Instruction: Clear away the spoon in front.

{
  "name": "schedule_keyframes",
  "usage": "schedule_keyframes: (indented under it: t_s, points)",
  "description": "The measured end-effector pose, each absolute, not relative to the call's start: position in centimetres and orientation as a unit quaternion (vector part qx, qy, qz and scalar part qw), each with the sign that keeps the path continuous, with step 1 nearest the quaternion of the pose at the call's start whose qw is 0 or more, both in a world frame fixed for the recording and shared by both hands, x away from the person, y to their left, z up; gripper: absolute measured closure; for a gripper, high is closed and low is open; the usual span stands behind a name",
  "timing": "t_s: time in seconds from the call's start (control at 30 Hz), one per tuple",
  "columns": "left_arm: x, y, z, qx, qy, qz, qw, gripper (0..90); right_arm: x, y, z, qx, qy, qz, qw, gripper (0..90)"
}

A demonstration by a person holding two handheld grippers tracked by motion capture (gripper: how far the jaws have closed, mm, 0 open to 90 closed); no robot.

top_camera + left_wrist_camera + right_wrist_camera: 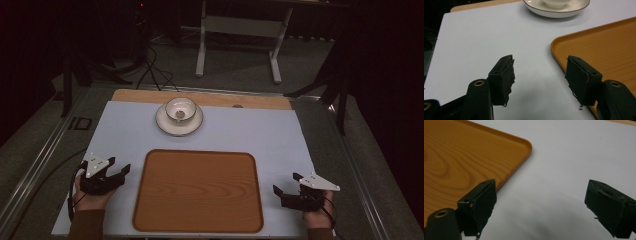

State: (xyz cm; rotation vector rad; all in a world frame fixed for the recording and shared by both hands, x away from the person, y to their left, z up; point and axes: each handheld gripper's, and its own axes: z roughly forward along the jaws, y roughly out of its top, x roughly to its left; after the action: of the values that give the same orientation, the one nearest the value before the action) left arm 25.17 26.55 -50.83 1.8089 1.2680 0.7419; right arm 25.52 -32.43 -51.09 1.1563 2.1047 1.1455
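Both tools are sitting low over the pale bench (125, 135) with jaws spread apart and holding nothing; the left tool (118, 167) is resting just left of the wooden tray (197, 192), the tray's rim lying beside its right jaw; the right tool (286, 183) is resting just right of the same tray, apart from it; ahead of the left tool, well beyond the tray, a white cup (180, 110) is standing on a saucer (179, 121).
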Motion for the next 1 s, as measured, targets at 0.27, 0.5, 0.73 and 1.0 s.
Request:
schedule_keyframes:
  t_s: [0.27, 0.5, 0.73, 1.0]
  points:
    - [25.4, 26.4, -50.9, 0.719, 0.502, 0.284, 0.388, 39.8, 25.5, -32.4, -51.2, 0.421, 0.772, 0.412, 0.239, 14.1]
    - [25.6, 26.3, -50.6, 0.724, 0.5, 0.267, 0.394, 38.9, 25.5, -32.7, -51.1, 0.423, 0.769, 0.415, 0.239, 14.2]
    - [26.1, 25.6, -49.6, 0.73, 0.483, 0.26, 0.408, 39.1, 25.4, -32.8, -51.0, 0.421, 0.767, 0.421, 0.238, 14.2]
    - [27.3, 24.5, -48.2, 0.731, 0.464, 0.27, 0.421, 40.1, 25.3, -32.9, -51.0, 0.419, 0.768, 0.423, 0.237, 14.1]
